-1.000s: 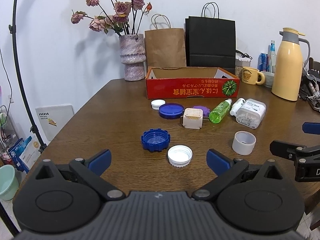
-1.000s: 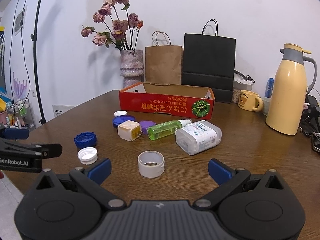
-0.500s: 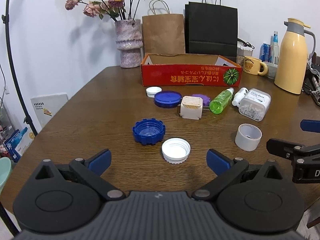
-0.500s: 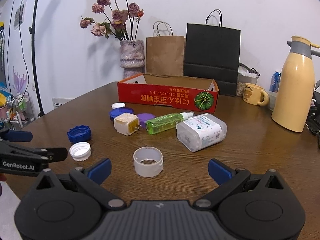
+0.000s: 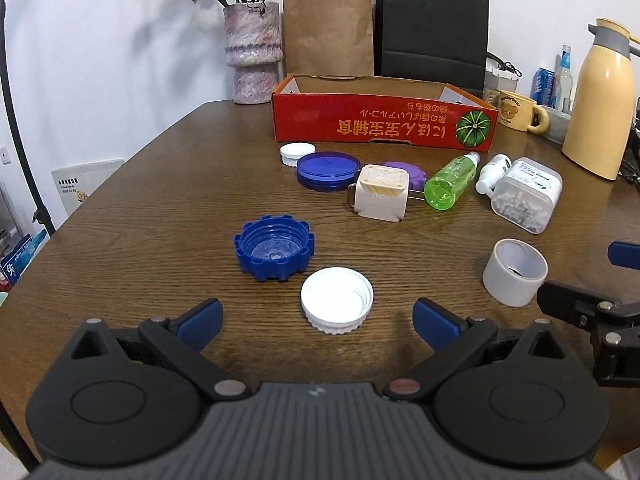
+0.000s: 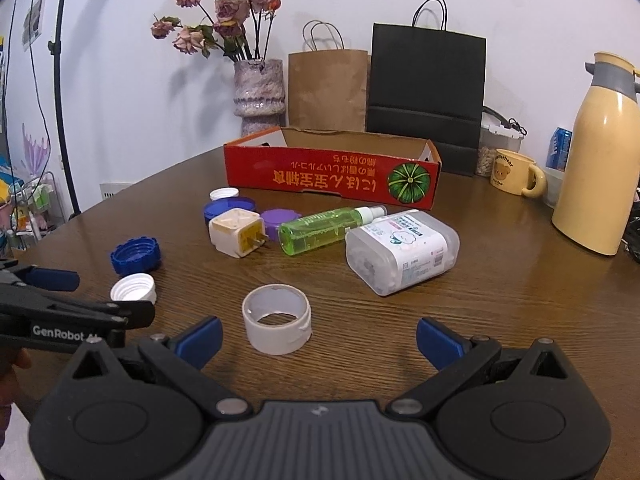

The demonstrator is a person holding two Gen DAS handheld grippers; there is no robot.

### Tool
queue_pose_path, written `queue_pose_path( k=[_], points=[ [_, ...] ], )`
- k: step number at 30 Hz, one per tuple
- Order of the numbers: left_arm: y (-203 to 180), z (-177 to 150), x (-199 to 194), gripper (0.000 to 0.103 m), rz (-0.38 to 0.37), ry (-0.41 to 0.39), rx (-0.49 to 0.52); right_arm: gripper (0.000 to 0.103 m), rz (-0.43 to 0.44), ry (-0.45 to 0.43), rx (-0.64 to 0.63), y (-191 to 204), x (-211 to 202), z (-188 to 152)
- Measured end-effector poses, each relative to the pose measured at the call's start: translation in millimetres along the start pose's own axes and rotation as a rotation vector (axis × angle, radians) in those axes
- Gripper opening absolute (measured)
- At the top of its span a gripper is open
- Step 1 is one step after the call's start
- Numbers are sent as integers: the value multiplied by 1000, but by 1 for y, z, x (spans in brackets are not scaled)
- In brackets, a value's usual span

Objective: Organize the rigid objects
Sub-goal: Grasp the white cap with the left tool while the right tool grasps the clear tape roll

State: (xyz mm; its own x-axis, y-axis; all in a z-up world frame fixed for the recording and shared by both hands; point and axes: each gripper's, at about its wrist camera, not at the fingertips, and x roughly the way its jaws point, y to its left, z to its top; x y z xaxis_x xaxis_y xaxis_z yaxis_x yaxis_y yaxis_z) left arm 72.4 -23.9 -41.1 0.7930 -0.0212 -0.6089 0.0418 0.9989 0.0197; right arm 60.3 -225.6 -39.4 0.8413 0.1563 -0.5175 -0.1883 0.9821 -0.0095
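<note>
White plastic is what each tool faces: the left gripper (image 5: pixel 316 318) hangs low over the wooden table (image 5: pixel 168 208) with its blue-padded jaws spread wide and nothing between them, the upturned white cap (image 5: pixel 337 306) lying just ahead of the gap, while the right gripper (image 6: pixel 318 340) is likewise released and empty, the white tape ring (image 6: pixel 277 318) standing on its edge-wall just ahead of its left finger. This looks like the approach before a first pick, since every loose piece sits on the table and none shows inside the red cardboard box (image 6: pixel 332 176) at the back. Near the white cap sits the blue notched cap (image 5: pixel 274 253), open side up; further back, just in front of the box, cluster a small white lid (image 5: pixel 297 153), a flat blue lid (image 5: pixel 327 169), a purple lid (image 6: pixel 280 220), a cream plug adapter (image 6: pixel 237 232), a green spray bottle (image 6: pixel 326 228) on its side and a clear plastic tub (image 6: pixel 402 251). The next move probably calls for each gripper to drop so its pads straddle the rim of its target, then close and carry it to the box. The box floor is hidden behind its front wall, so whether anything lies inside cannot be told; the purple lid is half covered by the adapter, and the tub's label is too small to read.
</note>
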Motion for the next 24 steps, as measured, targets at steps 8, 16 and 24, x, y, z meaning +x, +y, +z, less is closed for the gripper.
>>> queue_pose_path(
  k=[8, 16, 24],
  points=[
    [-7, 5, 17, 103, 9, 31, -1, 103, 7, 19, -7, -2, 13, 2],
    [-9, 8, 21, 81, -2, 14, -7, 103, 15, 29, -8, -3, 22, 4],
    [-9, 10, 18, 41, -15, -11, -17, 103, 27, 37, -15, 0, 27, 4]
  ],
)
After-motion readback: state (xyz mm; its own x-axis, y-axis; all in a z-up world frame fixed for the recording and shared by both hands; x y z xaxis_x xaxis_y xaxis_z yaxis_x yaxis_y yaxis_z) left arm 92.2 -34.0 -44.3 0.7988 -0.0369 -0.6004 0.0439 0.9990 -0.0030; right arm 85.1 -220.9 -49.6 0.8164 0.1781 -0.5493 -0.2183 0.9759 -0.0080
